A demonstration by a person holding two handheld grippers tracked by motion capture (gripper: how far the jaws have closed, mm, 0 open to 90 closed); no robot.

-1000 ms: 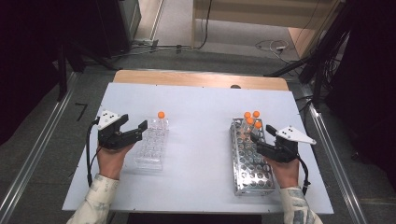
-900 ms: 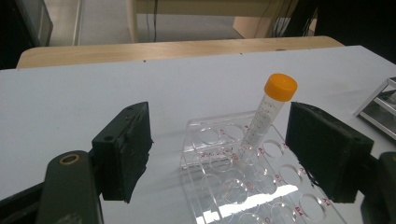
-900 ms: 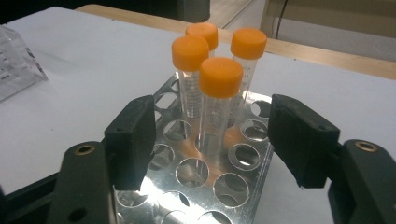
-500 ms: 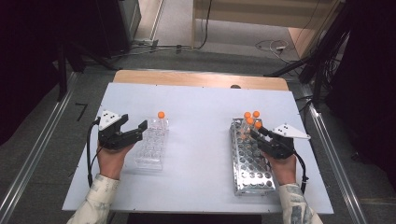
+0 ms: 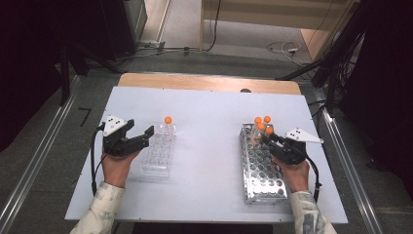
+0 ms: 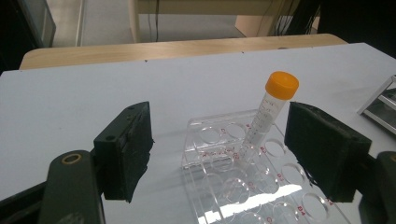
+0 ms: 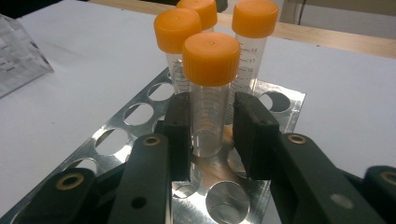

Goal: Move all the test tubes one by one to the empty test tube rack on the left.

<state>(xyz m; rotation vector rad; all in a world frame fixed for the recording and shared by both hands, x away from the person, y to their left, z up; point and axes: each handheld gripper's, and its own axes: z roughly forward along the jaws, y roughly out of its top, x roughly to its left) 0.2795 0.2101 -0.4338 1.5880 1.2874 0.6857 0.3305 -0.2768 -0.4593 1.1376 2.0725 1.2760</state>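
High view: left gripper (image 5: pixel 148 134) wide open beside the clear plastic rack (image 5: pixel 158 153) bearing one orange-capped tube (image 5: pixel 168 123); right gripper (image 5: pixel 266 140) at the metal rack's (image 5: pixel 260 170) far end among four capped tubes.

Left gripper view: jaws spread, empty, astride the leaning tube (image 6: pixel 266 116).

Right gripper view: jaws just closing, pads (image 7: pixel 180 135) against the nearest tube (image 7: pixel 209 93), upright in its hole.

1. A clear tube (image 7: pixel 208 93) with an orange cap stands upright in the metal rack (image 5: pixel 260 170), at its far end on the right, nearest of four tubes.
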